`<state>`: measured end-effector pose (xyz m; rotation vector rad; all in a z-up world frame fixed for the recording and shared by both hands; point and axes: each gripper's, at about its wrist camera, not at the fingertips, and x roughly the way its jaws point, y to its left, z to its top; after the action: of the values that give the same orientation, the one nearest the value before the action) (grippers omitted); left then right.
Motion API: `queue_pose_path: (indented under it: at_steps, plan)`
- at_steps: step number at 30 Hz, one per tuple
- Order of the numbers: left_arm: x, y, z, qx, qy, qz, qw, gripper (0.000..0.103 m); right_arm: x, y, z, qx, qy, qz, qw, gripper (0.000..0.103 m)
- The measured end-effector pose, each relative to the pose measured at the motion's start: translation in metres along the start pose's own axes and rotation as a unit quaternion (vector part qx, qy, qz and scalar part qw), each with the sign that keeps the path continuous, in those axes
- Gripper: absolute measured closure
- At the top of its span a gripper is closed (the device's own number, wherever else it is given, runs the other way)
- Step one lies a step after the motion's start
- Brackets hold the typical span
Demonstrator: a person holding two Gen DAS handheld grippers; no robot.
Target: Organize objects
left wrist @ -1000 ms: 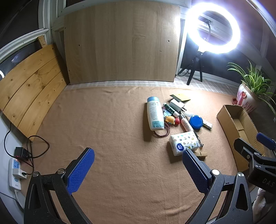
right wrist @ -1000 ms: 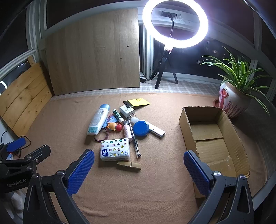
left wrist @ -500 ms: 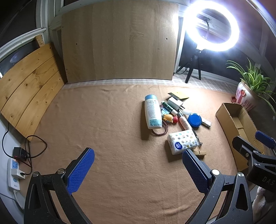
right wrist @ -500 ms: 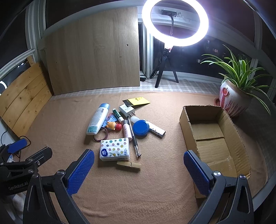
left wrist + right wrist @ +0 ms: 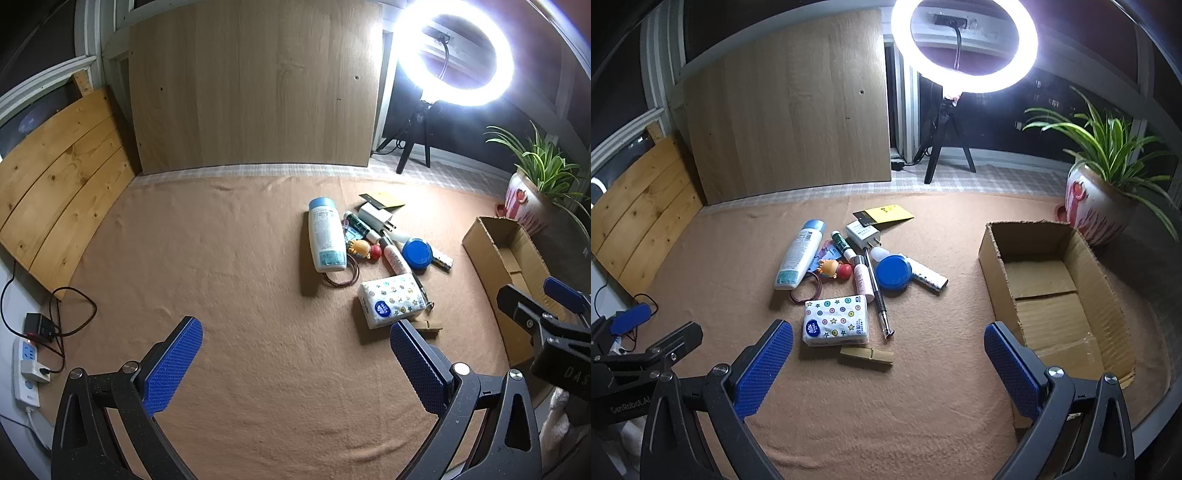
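Observation:
A heap of small objects lies on the brown cloth: a white bottle with a blue cap (image 5: pixel 800 254) (image 5: pixel 326 236), a star-patterned tissue pack (image 5: pixel 836 319) (image 5: pixel 392 302), a wooden clothespin (image 5: pixel 866 355), a blue round lid (image 5: pixel 894 272) (image 5: pixel 416 253), a pen (image 5: pixel 877 300), a white charger (image 5: pixel 863 233) and a small doll (image 5: pixel 832 268). An open cardboard box (image 5: pixel 1052 291) (image 5: pixel 506 258) stands to their right. My left gripper (image 5: pixel 295 365) is open and empty, near the cloth's front left. My right gripper (image 5: pixel 888 365) is open and empty, in front of the heap.
A lit ring light on a tripod (image 5: pixel 964 48) stands at the back. A potted plant (image 5: pixel 1100 206) sits beyond the box. A wooden board (image 5: pixel 790 110) leans at the back, slatted planks (image 5: pixel 55 173) at the left. A power strip with cables (image 5: pixel 29 362) lies at the left edge.
The left gripper's view has shifted slightly, so the heap sits a little higher and further left in it. The right gripper has barely moved. Both stay open.

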<state>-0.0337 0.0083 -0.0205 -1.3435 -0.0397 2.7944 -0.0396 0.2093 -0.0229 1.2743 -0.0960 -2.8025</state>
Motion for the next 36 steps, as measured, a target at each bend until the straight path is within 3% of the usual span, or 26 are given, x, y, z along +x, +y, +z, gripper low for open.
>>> queue_pose_path:
  at_steps: [12, 22, 28, 31, 36]
  plan:
    - [0.031, 0.001, -0.003, 0.002, 0.025, -0.007, 0.9997, 0.000, 0.027, -0.012, 0.008, 0.015, 0.031, 0.055, 0.998, 0.001]
    - [0.065, -0.020, 0.004, -0.002, 0.044, -0.046, 0.9980, 0.004, 0.082, -0.015, 0.021, 0.026, 0.109, 0.112, 0.987, 0.031]
    - [0.093, -0.039, 0.002, -0.003, 0.080, -0.084, 0.9933, 0.006, 0.117, -0.016, 0.019, 0.055, 0.169, 0.145, 0.973, 0.045]
    - [0.108, -0.040, 0.003, -0.027, 0.100, -0.105, 0.9890, 0.014, 0.128, -0.011, 0.016, 0.055, 0.191, 0.161, 0.967, 0.058]
    - [0.127, -0.042, 0.005, -0.039, 0.113, -0.115, 0.9862, 0.033, 0.145, -0.006, 0.013, 0.062, 0.214, 0.167, 0.961, 0.063]
